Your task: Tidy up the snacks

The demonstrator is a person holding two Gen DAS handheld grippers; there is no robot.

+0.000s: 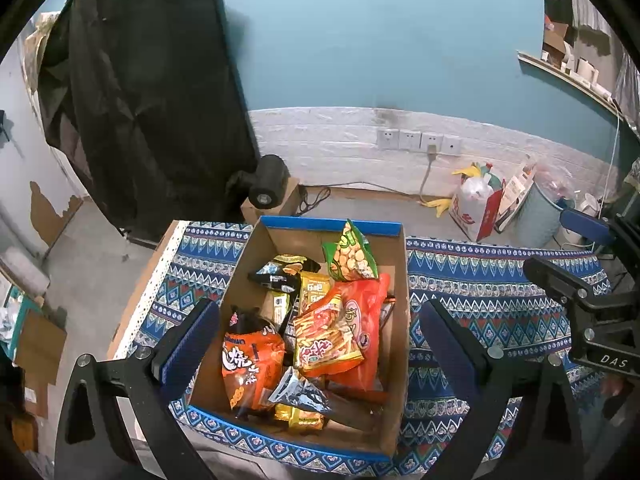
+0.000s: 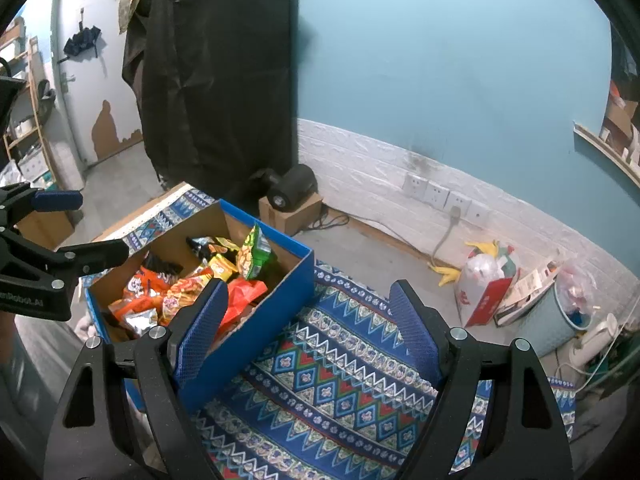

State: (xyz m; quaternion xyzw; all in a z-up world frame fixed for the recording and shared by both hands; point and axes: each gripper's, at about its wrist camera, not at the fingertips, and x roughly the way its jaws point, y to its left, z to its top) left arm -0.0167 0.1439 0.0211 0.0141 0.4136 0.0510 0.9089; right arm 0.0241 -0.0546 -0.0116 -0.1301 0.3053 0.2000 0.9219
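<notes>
Both wrist views, one moment. The cardboard box (image 1: pixel 394 320) with blue outer walls stands on the patterned cloth (image 2: pixel 340 380) covering the worktop, and the snack packets lie heaped inside it: an orange packet (image 1: pixel 252 360) toward the near left, a red-and-yellow stick-snack packet (image 1: pixel 328 336) at the centre, a green cracker packet (image 1: pixel 352 256) leaning upright near the far wall, and a silver packet (image 1: pixel 300 392) at the near edge. The left claw (image 1: pixel 316 344) hangs above the box with its jaws spread wide and nothing between them; the right claw (image 2: pixel 308 328) hovers over bare cloth just right of the box, likewise wide apart and empty.

This arrangement fits either packets gathered into the box or packets awaiting removal for sorting (one moment cannot settle which). Whichever applies, a good grasp likely takes a single packet by a free crimped edge, since the soft, air-filled bags would slip or crush if pinched across the middle, and overlapping neighbours may be dragged along.
</notes>
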